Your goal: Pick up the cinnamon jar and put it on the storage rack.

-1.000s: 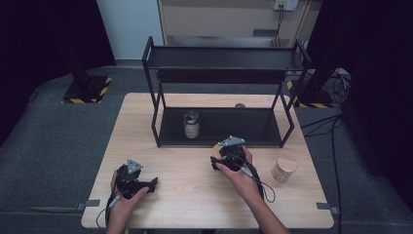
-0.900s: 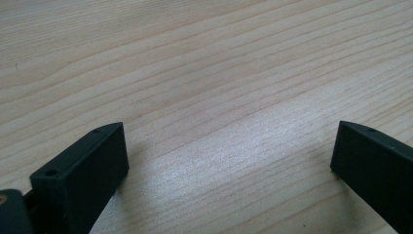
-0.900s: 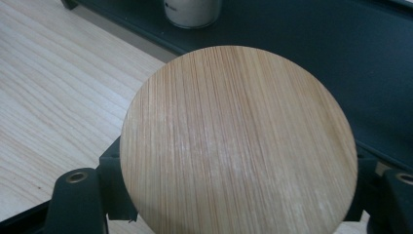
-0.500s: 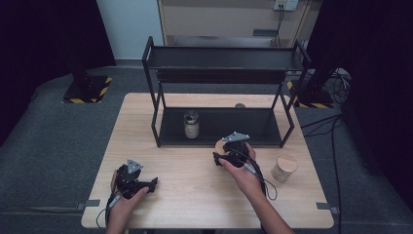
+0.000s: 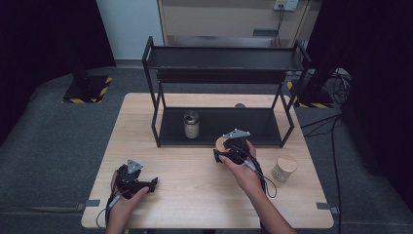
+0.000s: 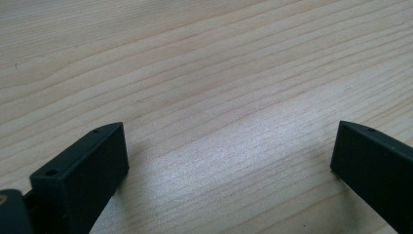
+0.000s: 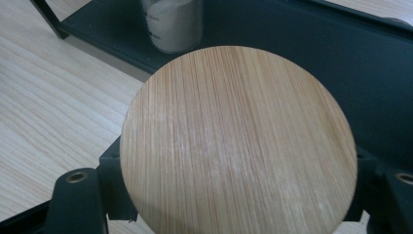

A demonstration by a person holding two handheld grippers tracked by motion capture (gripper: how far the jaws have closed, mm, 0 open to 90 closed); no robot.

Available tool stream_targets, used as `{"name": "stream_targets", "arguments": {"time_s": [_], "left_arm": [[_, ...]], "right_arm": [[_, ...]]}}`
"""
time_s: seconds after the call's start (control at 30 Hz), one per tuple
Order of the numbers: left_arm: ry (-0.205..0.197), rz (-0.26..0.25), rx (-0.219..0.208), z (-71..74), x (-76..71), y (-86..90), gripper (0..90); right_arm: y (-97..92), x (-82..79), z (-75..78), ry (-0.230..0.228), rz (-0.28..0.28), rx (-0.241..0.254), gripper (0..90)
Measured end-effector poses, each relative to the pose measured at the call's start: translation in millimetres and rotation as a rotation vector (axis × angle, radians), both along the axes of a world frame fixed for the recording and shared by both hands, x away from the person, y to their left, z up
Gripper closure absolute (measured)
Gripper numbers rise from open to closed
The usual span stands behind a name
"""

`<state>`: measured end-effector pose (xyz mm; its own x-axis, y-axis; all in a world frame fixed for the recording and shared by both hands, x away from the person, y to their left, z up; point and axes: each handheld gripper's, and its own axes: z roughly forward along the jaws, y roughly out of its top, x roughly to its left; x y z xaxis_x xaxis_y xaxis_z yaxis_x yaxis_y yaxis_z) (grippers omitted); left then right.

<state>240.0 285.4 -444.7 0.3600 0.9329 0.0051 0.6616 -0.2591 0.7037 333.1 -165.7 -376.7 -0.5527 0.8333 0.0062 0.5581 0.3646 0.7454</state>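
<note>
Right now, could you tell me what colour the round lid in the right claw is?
Light bamboo tan with fine straight grain; the lid shows best in the right gripper view.

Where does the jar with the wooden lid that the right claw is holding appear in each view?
High view: the held jar's lid peeks out just left of the right claw, in front of the rack's bottom shelf.
Left gripper view: not in it; bare table between open jaws.
Right gripper view: the lid sits centre, clamped between the jaws.
Shared landmark: the powder jar on the bottom shelf.
</note>
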Motion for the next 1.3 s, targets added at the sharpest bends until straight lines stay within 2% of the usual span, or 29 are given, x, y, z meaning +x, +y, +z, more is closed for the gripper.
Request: {"name": "stream_targets", "arguments": {"time_s": [0.6,1.3], "left_arm": [[0.000,-0.004,0.000,0.0,0.5,0.6,0.0],[0.000,-0.011,0.000,-0.2,2.5,0.8,0.0]], "right_arm": [[1.0,12.3,4.0,-0.006,-0.034,0.017,25.7],[0.1,44.4,5.1,-0.011,-0.082,0.025,25.7]]}}
